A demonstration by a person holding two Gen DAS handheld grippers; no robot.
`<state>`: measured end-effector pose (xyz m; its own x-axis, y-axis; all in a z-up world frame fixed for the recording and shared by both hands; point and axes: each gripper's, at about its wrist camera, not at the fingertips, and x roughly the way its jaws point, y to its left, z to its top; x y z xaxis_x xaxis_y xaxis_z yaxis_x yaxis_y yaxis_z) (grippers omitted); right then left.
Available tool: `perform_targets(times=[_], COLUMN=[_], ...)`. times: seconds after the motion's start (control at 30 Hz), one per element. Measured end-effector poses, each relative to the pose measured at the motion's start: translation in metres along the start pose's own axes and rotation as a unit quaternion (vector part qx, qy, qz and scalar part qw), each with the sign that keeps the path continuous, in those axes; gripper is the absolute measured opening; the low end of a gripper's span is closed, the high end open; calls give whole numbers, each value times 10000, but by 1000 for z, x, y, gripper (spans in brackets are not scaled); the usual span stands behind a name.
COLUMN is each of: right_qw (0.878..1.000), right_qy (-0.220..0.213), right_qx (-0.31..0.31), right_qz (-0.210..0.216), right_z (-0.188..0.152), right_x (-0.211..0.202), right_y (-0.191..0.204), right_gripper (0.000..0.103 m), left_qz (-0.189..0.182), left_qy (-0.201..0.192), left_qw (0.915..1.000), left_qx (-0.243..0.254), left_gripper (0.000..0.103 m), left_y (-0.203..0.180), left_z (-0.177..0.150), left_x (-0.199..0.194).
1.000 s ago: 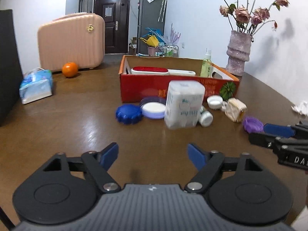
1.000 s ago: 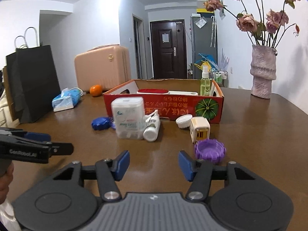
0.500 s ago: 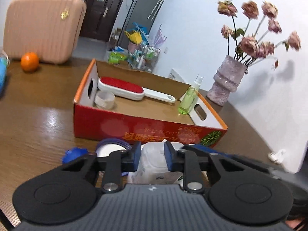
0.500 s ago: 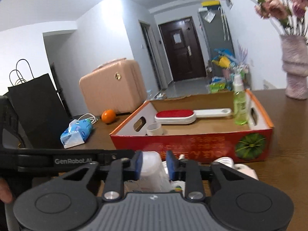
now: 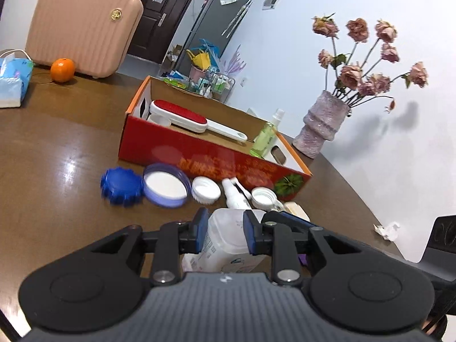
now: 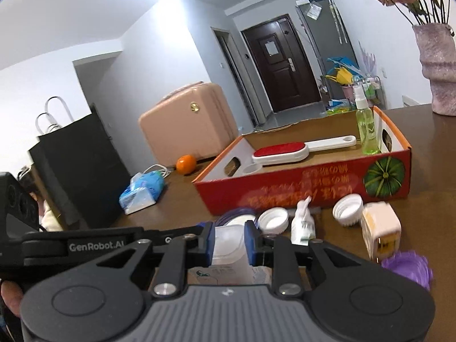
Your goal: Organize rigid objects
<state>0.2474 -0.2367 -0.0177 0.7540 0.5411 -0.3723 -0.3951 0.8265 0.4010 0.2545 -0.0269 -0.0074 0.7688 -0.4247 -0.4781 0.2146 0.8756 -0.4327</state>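
Left gripper [image 5: 224, 235] is clamped tight on the white plastic container [image 5: 228, 245], blue pads pressed against both its sides, and the right gripper [image 6: 228, 242] has its pads squeezed on the same container [image 6: 228, 246] from the other side, so both hands share one load just short of the red cardboard box [image 5: 205, 159]. From the left wrist view, the loose pieces fan out on the brown table [image 5: 57, 148] beyond the fingers: a white spray bottle [image 5: 235, 195] lying at twelve o'clock, a white cap [image 5: 205, 191] at eleven, a purple-rimmed lid [image 5: 166, 185] and a blue scalloped lid [image 5: 121, 186] further toward ten, another white cap [image 5: 263, 197] at one. In the right wrist view, a cream charger plug [image 6: 380, 232] and a purple scalloped lid [image 6: 407, 268] sit at three o'clock. Inside the box, a red lint brush [image 5: 186, 118] lies flat with a green spray bottle [image 5: 266, 136] standing upright at its right end. Farther out, an orange [image 5: 62, 69] rests at ten o'clock by the pink suitcase [image 5: 82, 25], and a vase of dried roses [image 5: 322, 124] stands at two.
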Motion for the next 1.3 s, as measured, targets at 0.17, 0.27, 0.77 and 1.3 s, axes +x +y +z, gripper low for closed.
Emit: perform_targets(times=[0.17,0.27,0.77,1.3], right_qw=[9999,9995,9983,9978], right_qy=[-61,-80,27,366], right_qx=[-86,-296,-547,490], right_qz=[99,97,180,238], right_z=[-21,-35,-56,-37], right_x=[-32,-52,-84,-63], right_y=[10,21,31,14], right_gripper=[23,23,38,29], left_qz=[-68,-101,-190,-759], left_qy=[-53,-52,13,504], left_qw=[9998,9995,9976,9948], left_qx=[180,282,665,-452], left_gripper=[27,29,67,35], left_y=[-8,-14,-10,9], left_z=[-24,-37,-57,-32], left_x=[-28,-43,-69,-41])
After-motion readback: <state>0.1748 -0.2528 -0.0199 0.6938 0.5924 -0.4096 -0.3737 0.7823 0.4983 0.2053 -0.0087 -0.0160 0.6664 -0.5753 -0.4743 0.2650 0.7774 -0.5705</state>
